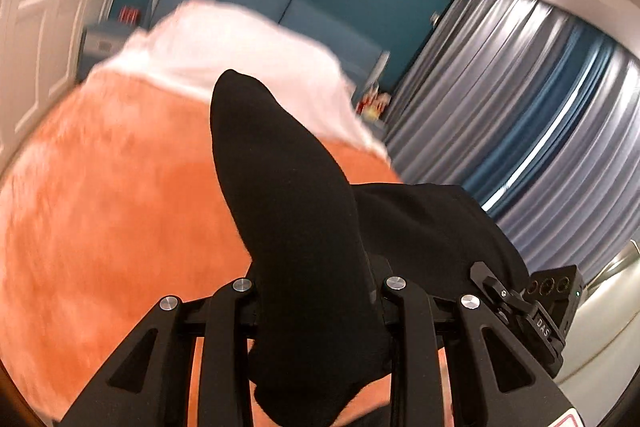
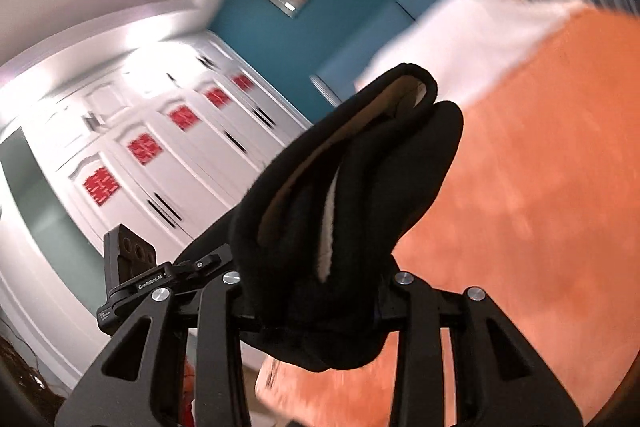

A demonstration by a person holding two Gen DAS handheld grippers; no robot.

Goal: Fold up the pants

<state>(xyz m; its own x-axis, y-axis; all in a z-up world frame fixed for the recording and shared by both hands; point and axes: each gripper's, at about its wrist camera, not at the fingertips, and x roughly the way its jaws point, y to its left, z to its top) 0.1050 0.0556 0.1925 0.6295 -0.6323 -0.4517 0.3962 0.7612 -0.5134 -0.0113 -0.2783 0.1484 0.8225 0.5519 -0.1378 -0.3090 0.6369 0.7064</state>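
Black pants (image 1: 288, 211) hang lifted above an orange blanket (image 1: 112, 211) on the bed, a bunched fold pinched in the left gripper (image 1: 316, 291). The right gripper (image 2: 316, 287) clamps another bundle of the pants, tan lining showing, above the same blanket, with a white pillow (image 2: 460, 39) at its far end.
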